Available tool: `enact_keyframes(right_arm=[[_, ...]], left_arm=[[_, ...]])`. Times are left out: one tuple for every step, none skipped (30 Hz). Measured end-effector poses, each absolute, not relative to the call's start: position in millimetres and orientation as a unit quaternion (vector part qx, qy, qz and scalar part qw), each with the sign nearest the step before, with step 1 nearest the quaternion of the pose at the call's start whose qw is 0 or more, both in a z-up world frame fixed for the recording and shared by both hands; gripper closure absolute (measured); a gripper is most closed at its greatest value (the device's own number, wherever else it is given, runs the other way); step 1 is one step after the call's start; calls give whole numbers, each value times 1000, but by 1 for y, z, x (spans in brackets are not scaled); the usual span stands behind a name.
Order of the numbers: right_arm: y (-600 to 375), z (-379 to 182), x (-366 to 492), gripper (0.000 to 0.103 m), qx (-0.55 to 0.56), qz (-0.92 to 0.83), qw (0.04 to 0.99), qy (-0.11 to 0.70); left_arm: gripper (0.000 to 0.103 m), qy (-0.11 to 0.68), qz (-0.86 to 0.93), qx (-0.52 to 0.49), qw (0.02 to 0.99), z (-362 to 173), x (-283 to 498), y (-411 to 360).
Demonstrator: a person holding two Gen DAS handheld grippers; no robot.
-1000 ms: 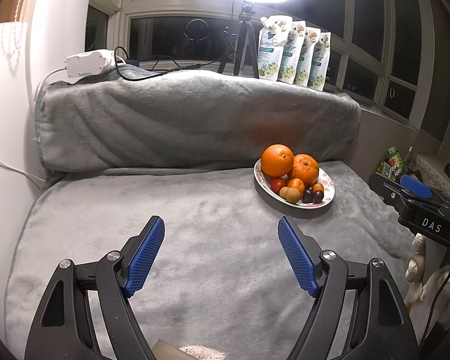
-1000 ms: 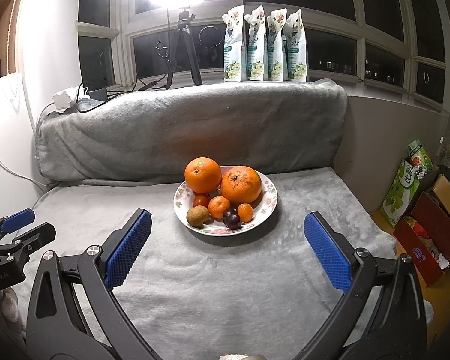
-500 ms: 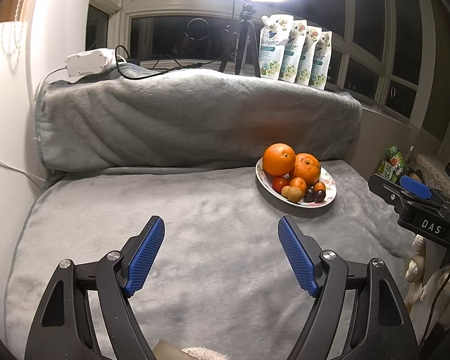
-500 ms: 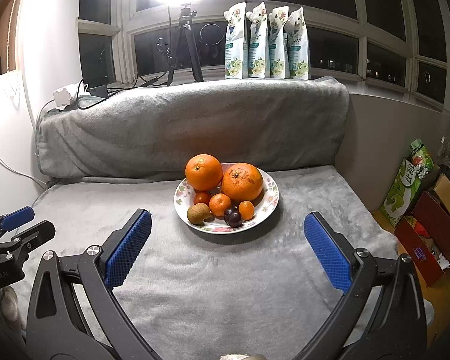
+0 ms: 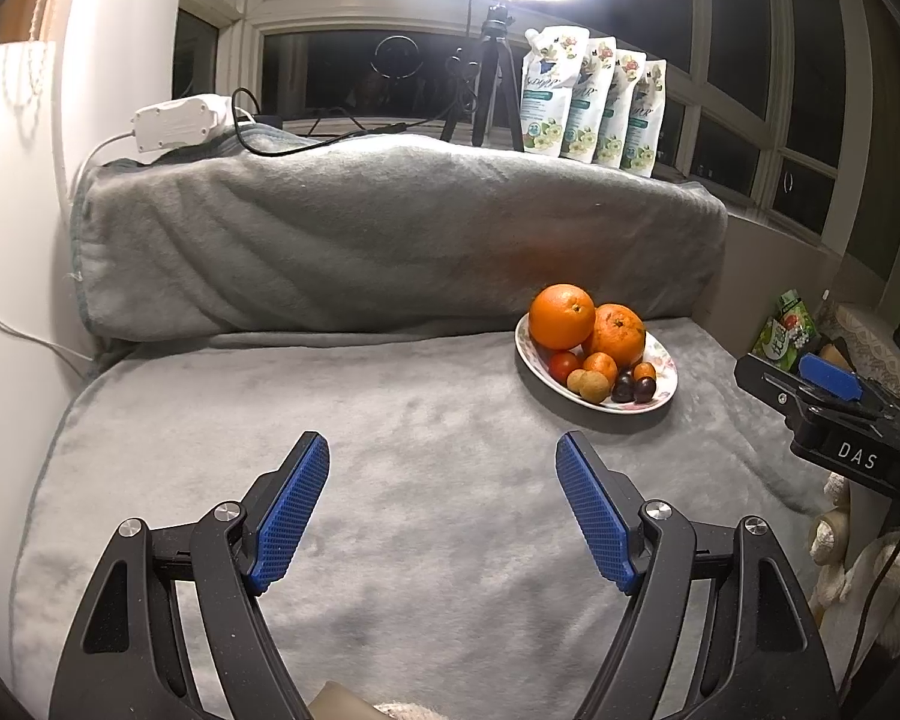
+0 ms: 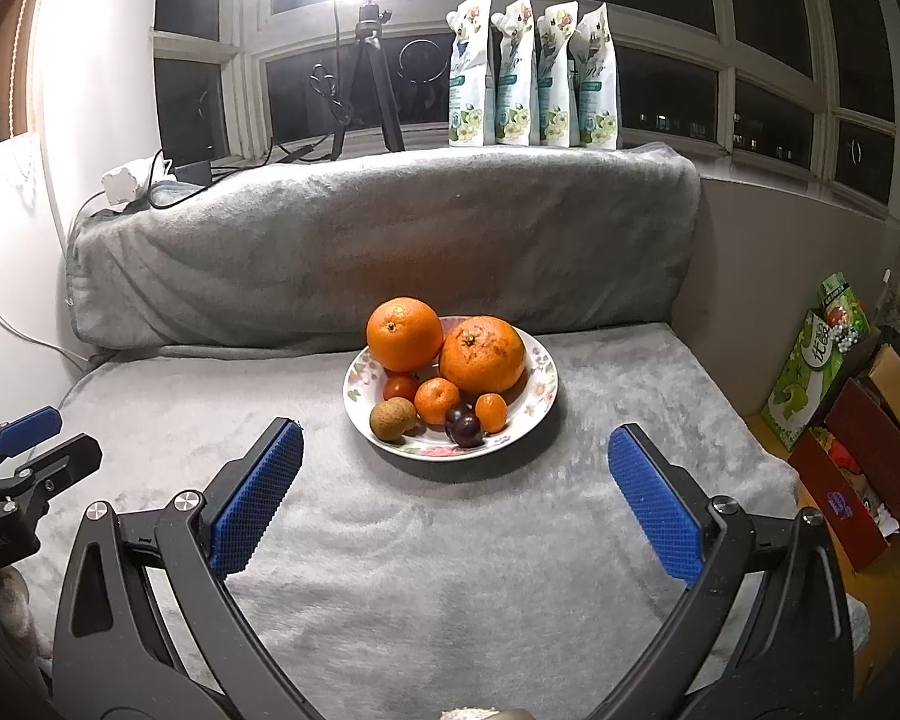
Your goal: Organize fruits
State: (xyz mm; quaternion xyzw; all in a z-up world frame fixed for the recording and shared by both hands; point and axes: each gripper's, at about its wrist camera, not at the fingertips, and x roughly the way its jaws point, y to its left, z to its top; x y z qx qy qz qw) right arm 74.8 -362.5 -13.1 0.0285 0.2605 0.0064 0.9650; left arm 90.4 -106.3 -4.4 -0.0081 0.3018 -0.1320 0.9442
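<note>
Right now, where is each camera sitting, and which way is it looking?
Left wrist: rides on the left gripper, low over the grey blanket, facing the window; its own two open blue fingers show, the plate sits off to its right, and the right gripper pokes in at the right edge.
Right wrist: rides on the right gripper, aimed straight at the plate of fruit; its open fingers show, with the left gripper at the left edge.
Shared: plate, blanket, lamp tripod, four pouches.
</note>
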Motion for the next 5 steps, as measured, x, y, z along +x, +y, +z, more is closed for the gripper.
enact_keyframes(right_arm=[[-363,-15,76,0,28,5,964,263],[-364,-17,77,0,29,5,964,265],[-365,-18,78,0,29,5,963,267],[-366,-20,78,0,29,4,963,269],[-367,-21,80,0,29,4,962,270]], left_arm=[[25,301,-131,-8,944,-4,90,-106],[25,299,-131,-7,945,-5,90,-106],[25,298,-131,-6,946,-5,90,-105],[25,299,-131,-6,945,-6,91,-105],[25,301,-131,-5,945,-7,92,-106]])
